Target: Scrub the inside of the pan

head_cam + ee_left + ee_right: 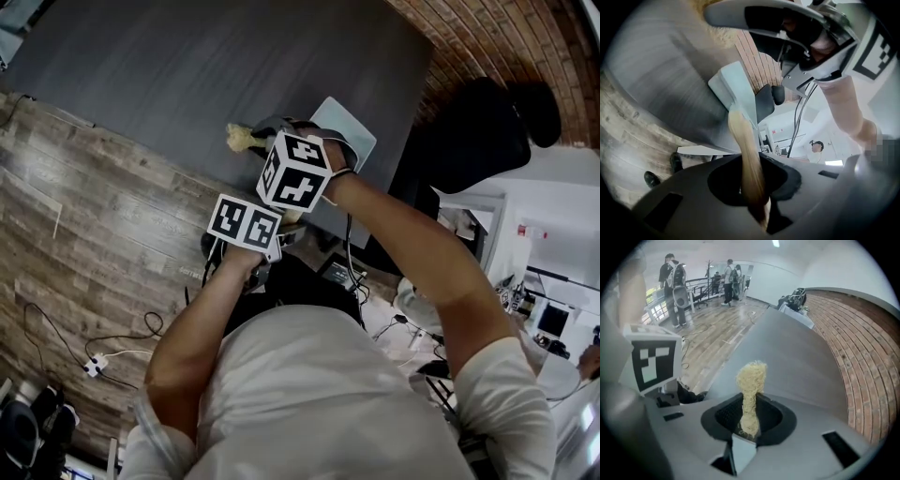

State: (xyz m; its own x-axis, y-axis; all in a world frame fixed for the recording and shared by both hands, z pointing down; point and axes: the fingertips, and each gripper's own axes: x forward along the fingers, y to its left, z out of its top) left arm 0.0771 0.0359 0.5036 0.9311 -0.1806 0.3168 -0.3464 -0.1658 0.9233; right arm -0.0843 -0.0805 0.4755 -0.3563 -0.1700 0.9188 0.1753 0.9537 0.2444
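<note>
The pan (736, 89), a pale, square-cornered one, is gripped by its wooden handle (745, 150). The jaws of the left gripper (757, 187) are clenched on that handle, which runs straight out from them to the pan. In the head view the pan is seen close to the near right corner of the dark table (187, 75), just beyond the two marker cubes. Whether it rests on the table or is held just above it cannot be told.

A tuft of yellowish fibre scrubber (751, 380) is pinched between the jaws of the right gripper (747, 420) and sticks out past them. In the right gripper view only the bare table top is seen beyond the scrubber, and no part of the pan. The scrubber is therefore judged to be off the pan's inside at this moment.

The step in hand is judged to be the scrubbing itself, caught with the scrubber away from the surface. For the next move the scrubber must be brought over the pan's open face, lowered onto the inner surface and pressed there. The handle must be held firmly so the pan is not turned or pushed along by the rubbing.
</note>
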